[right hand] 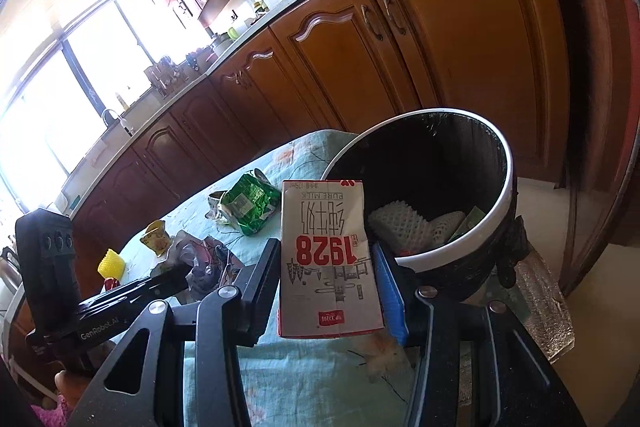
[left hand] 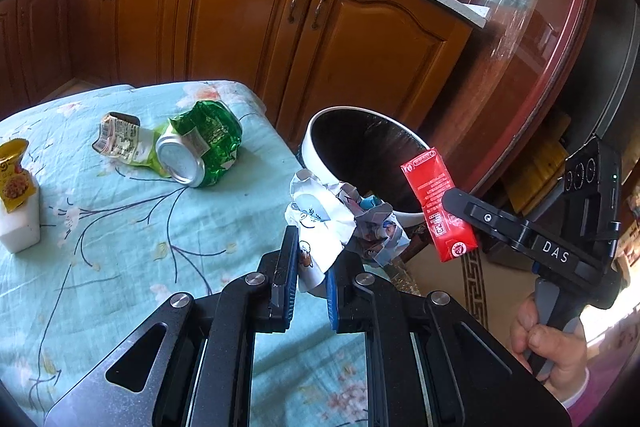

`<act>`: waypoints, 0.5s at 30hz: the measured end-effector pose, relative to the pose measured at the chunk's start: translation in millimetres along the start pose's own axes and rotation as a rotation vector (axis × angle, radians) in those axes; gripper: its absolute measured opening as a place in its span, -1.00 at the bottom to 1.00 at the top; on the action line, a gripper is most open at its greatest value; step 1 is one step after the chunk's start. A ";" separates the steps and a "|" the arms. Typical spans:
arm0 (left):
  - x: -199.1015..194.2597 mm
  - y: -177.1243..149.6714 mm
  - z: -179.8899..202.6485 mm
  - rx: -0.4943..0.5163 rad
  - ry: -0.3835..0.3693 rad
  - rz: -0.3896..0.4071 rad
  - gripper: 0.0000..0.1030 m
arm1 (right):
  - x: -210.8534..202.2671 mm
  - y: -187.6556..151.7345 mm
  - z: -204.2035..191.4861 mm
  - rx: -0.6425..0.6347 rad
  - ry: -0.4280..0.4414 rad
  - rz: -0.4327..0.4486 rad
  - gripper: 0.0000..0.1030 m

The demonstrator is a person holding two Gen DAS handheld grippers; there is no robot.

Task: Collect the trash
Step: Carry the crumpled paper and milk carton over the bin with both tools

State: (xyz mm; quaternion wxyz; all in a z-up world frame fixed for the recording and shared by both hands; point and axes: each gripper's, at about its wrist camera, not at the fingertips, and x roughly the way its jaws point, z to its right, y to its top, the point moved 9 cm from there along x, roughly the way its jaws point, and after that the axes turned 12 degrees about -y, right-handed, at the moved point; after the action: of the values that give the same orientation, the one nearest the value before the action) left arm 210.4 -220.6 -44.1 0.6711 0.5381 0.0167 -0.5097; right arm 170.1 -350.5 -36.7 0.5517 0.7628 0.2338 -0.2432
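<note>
My left gripper (left hand: 310, 259) is shut on a crumpled white and printed paper wad (left hand: 340, 223), held at the table's right edge beside the white trash bin (left hand: 320, 131). My right gripper (right hand: 326, 267) is shut on a red and white milk carton (right hand: 326, 259), held upside down just left of the bin's (right hand: 508, 203) rim. In the left wrist view the carton (left hand: 436, 203) hangs over the bin's near right rim. The bin holds white foam netting (right hand: 400, 227). A green wrapper with a crushed can (left hand: 196, 147) lies on the teal floral tablecloth (left hand: 120, 267).
A white bottle with a yellow label (left hand: 18, 203) stands at the table's left. A yellow foam piece (right hand: 111, 263) and a yellow packet (right hand: 156, 239) lie on the far side. Wooden cabinets (left hand: 240, 19) stand behind. A red glass-topped table (left hand: 540, 47) is right of the bin.
</note>
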 end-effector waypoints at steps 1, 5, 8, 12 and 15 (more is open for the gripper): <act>2.0 2.5 2.1 0.004 -0.002 0.000 -0.80 | 0.2 2.4 2.7 0.004 -0.006 0.004 -0.09; 11.2 10.7 10.5 0.018 -0.008 -0.004 -0.80 | 2.5 11.2 13.0 0.012 -0.029 0.014 -0.09; 20.4 16.4 16.1 0.030 -0.011 -0.011 -0.80 | 5.3 17.5 20.5 0.014 -0.045 0.018 -0.09; 33.7 24.4 22.2 0.041 -0.014 -0.025 -0.80 | 12.2 25.4 31.8 0.013 -0.075 0.017 -0.09; 42.3 31.2 26.4 0.051 -0.015 -0.030 -0.79 | 18.1 31.5 38.2 0.010 -0.094 0.016 -0.09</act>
State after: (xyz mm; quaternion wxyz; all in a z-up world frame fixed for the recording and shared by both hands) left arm 238.6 -271.4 -35.2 0.6496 0.5508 0.0069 -0.5240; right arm 199.4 -394.3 -35.5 0.5604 0.7551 0.2003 -0.2752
